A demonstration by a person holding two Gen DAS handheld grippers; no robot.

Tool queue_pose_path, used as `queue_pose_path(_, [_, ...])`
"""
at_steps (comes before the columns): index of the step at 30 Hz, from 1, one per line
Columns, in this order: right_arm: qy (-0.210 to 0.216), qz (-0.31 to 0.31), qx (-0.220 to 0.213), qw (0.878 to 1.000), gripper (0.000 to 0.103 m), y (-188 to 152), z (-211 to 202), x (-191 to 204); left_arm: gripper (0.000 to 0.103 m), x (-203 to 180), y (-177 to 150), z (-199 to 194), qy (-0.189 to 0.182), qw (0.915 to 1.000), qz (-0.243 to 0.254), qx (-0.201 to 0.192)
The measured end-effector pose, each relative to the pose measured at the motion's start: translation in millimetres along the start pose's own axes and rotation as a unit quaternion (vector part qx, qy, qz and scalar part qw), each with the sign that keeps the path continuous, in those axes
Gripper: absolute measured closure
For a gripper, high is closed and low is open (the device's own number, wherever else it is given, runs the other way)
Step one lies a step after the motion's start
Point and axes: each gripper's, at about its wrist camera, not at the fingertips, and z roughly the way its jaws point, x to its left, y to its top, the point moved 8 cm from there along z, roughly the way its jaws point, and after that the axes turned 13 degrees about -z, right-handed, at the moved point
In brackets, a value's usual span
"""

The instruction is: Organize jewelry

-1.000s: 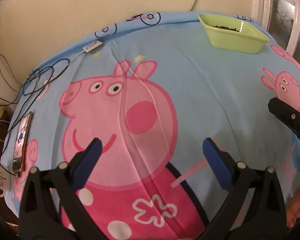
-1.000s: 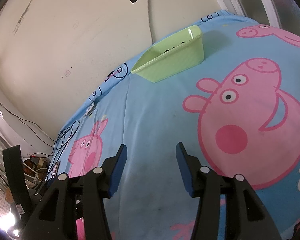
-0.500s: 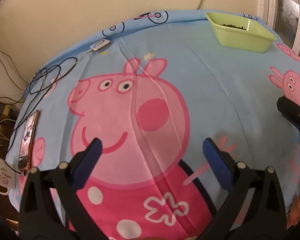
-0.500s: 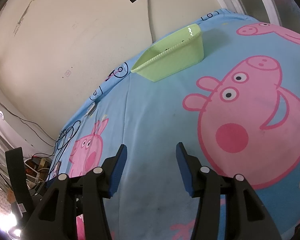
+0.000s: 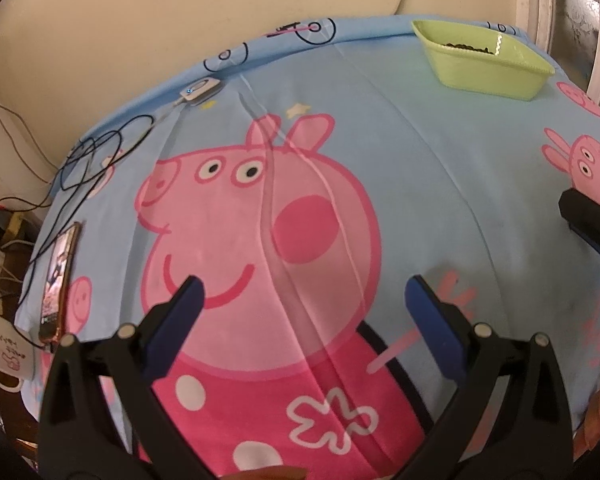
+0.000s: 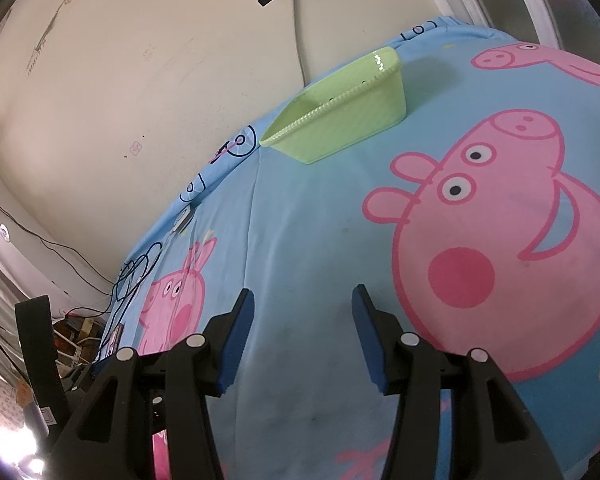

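A soft, creased blue bedsheet [image 5: 440, 152] printed with large pink cartoon pigs covers the bed. Near its far edge, by the wall, sits a light green plastic tray [image 5: 480, 68], rectangular with sloping walls and a ribbed rim; dark small pieces, probably jewelry, lie in its bottom, too small to make out. A smartphone [image 5: 58, 280] lies flat at the sheet's left edge, with thin black cables [image 5: 96, 160] looped beyond it. The left hand-held gripper [image 5: 304, 308] hangs above the sheet with blue pads wide apart and empty; the right hand-held gripper [image 6: 302, 320] stands narrower, also empty. Since a second ago, the tray sits higher in the left view; the right view is unchanged.
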Motion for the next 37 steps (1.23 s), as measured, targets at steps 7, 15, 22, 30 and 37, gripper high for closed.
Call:
queue_pose_path(7, [-0.001,0.001,-0.001,1.000,0.076,-0.6,-0.3,0.3,0.006,-1.4,-0.2,-0.2,-0.001,1.0000,0.005,0.000])
queue_pose_path(15, [-0.001,0.001,-0.001,1.000,0.076,-0.8,-0.5,0.4,0.006,-2.0,-0.6,0.0,0.000,1.0000,0.005,0.001])
queue_pose_path(22, [-0.001,0.001,-0.002,1.000,0.076,-1.4,-0.9,0.9,0.006,-4.1,-0.4,-0.6,0.000,1.0000,0.009,-0.003])
queue_pose_path(30, [-0.035,-0.060,-0.028,0.997,0.069,13.1,-8.9,17.0,0.006,-8.9,14.3,-21.4,-0.016,0.9986,0.014,-0.047])
queue_pose_path(37, [-0.126,-0.123,0.001,0.984,0.035,32.8,10.4,19.0,0.006,-7.9,30.0,-7.3,-0.028,0.9992,0.003,-0.029])
